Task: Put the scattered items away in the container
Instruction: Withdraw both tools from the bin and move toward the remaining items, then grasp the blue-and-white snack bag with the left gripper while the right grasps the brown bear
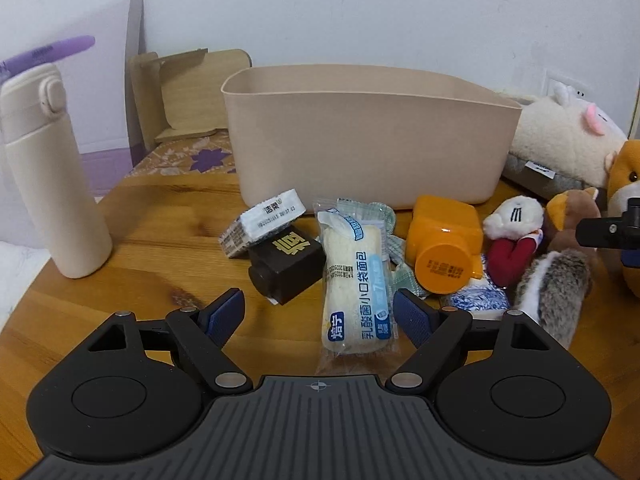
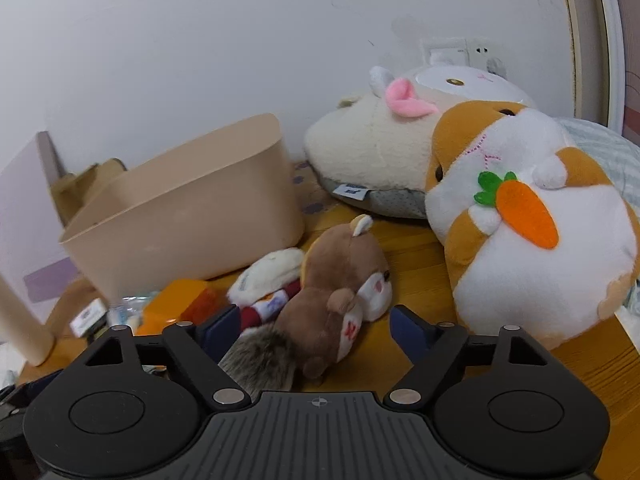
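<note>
Bread first, by the look of it: the left gripper hangs low over the long clear-wrapped bread roll with blue print, its blue-padded jaws released and standing on either side of the packet without pressing it. To do this step well, I judge the pads should close across the roll's narrow width near its middle — gently, since soft bread and slippery film will crush or slide under a hard squeeze — and the lift should clear the dark brown block with a gold character lying just beside it and the orange plastic bottle with a round cap on the other side. The beige oval plastic container stands just behind the scattered pile on the wooden tabletop, open-topped, and no item shows inside it from these angles. The right gripper is likewise unclenched, jaws straddling the brown plush squirrel with a grey furry tail but not gripping it; a grasp round the body rather than the tail would carry better, I think. Both tools tilt forward and downward toward the table, the left squarely along the roll's length, the right angled across the squirrel with the container off to its left.
</note>
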Available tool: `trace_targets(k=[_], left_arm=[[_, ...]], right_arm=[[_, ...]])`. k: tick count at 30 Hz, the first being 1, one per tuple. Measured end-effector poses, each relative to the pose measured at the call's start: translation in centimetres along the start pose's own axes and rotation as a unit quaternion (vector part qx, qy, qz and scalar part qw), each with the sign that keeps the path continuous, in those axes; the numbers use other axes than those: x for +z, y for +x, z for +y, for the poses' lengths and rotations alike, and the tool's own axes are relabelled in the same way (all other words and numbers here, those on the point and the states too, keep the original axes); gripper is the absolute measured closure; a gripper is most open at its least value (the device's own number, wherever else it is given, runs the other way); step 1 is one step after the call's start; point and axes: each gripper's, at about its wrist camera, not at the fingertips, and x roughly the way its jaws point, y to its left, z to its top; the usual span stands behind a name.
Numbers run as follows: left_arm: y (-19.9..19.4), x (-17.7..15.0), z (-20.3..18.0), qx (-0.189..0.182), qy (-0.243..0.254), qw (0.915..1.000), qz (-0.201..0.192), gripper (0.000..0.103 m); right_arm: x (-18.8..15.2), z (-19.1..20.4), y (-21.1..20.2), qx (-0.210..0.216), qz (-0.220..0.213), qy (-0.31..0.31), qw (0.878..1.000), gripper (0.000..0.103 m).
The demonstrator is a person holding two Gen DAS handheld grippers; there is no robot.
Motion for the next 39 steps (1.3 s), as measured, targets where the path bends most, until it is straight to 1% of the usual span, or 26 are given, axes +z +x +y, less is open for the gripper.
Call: trace_targets(k=[3, 7, 13, 16, 19, 21, 23, 25, 27, 28, 32, 35, 39], left_arm=[[0.6, -0.1, 0.0, -0.003, -0.007, 1.0, 0.0, 0.02], [1.1, -0.1, -0.2, -0.002, -0.007, 1.0, -0.003, 0.02], [2.2, 0.0, -0.6, 0.006, -0.004, 1.0, 0.0, 0.029], [2.8, 0.0, -0.6, 0.007, -0.007, 0.9999, 0.005, 0.031], [3.4, 0.1, -0.7, 0.008, -0.01, 0.9999, 0.007, 0.032], [3.6, 0.2, -0.9, 0.008, -0.009, 0.9999, 0.008, 0.033], [3.7, 0.2, -1.0, 0.008, -0.01, 0.9999, 0.008, 0.037], [3.8, 0.2, -1.0, 0.007, -0.012, 0.9999, 0.009, 0.042], [3.8, 0.3, -1.1, 0.006, -0.014, 0.9999, 0.008, 0.05], [3.7, 0.3, -1.1, 0.003, -0.014, 0.9999, 0.007, 0.056], [3.5, 0.3, -1.5, 0.002, -0.01, 0.9999, 0.006, 0.065], [3.0, 0.1, -1.7, -0.001, -0.013, 0.9999, 0.007, 0.069], [2.6, -0.1, -1.7, -0.005, -0.02, 0.9997, 0.008, 0.071]], right_arm=[[0.4, 0.0, 1.2, -0.005, 0.012, 0.0, 1.0, 0.021], [0.4, -0.4, 2.8, 0.001, 0.037, 0.013, 0.999, 0.024], [0.4, -0.7, 4.6, 0.0, 0.049, 0.019, 0.999, 0.026], [0.4, -0.7, 5.2, -0.004, 0.051, 0.019, 0.999, 0.027], [0.5, -0.8, 6.0, -0.007, 0.055, 0.019, 0.998, 0.031], [0.4, -1.0, 6.6, -0.006, 0.062, 0.023, 0.998, 0.036], [0.4, -1.0, 6.8, -0.008, 0.057, 0.022, 0.998, 0.043], [0.4, -1.1, 6.8, -0.004, 0.056, 0.024, 0.998, 0.056], [0.4, -1.3, 6.8, 0.003, 0.057, 0.033, 0.998, 0.056], [0.3, -1.3, 6.7, 0.005, 0.056, 0.032, 0.998, 0.056], [-0.1, -1.3, 6.2, 0.006, 0.052, 0.027, 0.998, 0.057], [-0.5, -1.2, 5.6, 0.009, 0.051, 0.025, 0.998, 0.057], [-0.7, -1.1, 4.5, 0.013, 0.045, 0.022, 0.999, 0.057]])
